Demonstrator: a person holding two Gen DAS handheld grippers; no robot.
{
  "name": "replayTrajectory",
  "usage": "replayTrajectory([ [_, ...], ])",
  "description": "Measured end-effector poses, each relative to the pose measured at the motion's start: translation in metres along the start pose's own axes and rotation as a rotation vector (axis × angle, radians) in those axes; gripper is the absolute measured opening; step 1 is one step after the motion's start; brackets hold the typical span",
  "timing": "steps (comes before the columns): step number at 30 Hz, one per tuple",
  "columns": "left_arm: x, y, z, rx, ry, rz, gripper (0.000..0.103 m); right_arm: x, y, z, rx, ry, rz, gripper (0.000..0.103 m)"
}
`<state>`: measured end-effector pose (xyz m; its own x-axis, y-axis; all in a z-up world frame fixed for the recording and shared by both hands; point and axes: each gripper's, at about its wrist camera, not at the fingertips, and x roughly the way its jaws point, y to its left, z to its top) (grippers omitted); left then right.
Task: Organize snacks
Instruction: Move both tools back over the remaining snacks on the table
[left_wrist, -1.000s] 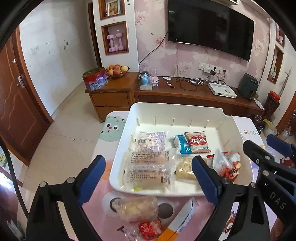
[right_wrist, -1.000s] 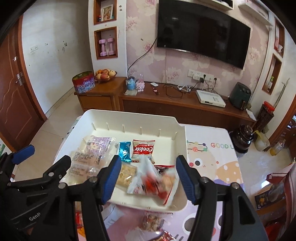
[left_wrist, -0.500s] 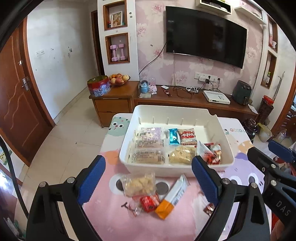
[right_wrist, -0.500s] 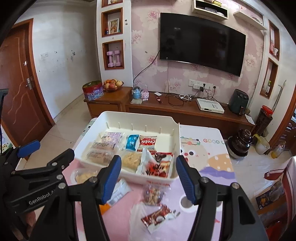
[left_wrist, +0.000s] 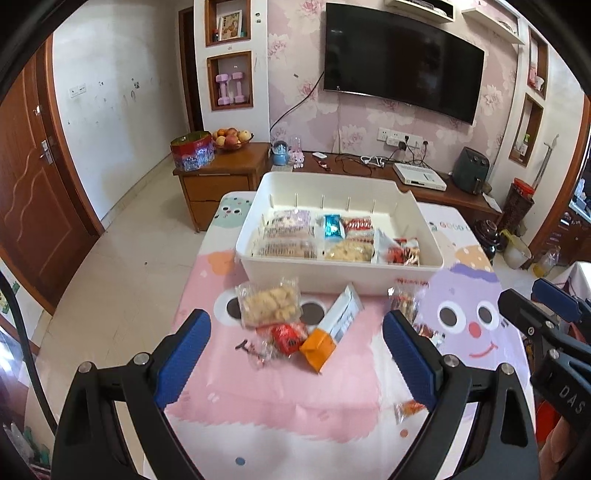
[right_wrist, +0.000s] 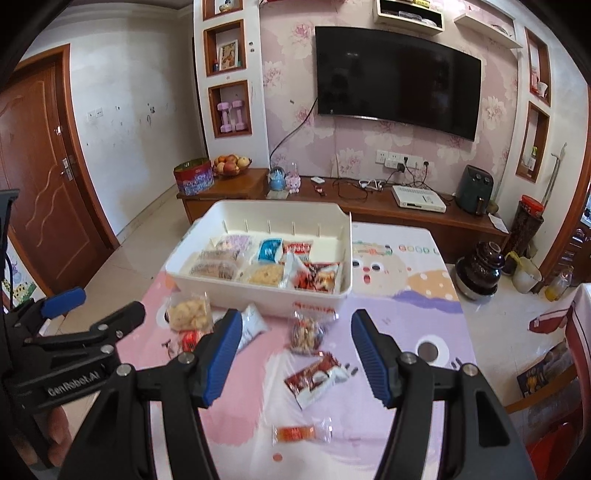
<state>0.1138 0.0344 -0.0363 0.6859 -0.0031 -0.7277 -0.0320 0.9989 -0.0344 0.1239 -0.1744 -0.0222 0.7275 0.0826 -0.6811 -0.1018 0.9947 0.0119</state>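
You held both grippers, left (left_wrist: 295, 354) and right (right_wrist: 295, 358), open and empty over loose packets (right_wrist: 314, 376) lying before the bin (right_wrist: 258, 295); light, crinkly, probably slippery, best pinched mid-body.

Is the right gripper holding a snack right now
No, the right gripper is open with nothing between its blue pads, and the red and white snack packet lies on the tablecloth below it.

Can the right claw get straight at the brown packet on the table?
Probably yes. The right claw is open and empty, and the brown packet lies flat just ahead between its fingers, with nothing on top.
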Motion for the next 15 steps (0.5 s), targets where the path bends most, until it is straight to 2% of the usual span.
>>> replayTrajectory([
  [6, 0.011, 0.008, -0.029, 0.033, 0.066, 0.005, 0.094, 0.013, -0.018, -0.028, 0.04, 0.08, -0.006, 0.062],
  [15, 0.051, 0.02, -0.072, 0.019, 0.203, -0.014, 0.094, 0.059, -0.03, -0.087, 0.073, 0.283, -0.01, 0.062],
])
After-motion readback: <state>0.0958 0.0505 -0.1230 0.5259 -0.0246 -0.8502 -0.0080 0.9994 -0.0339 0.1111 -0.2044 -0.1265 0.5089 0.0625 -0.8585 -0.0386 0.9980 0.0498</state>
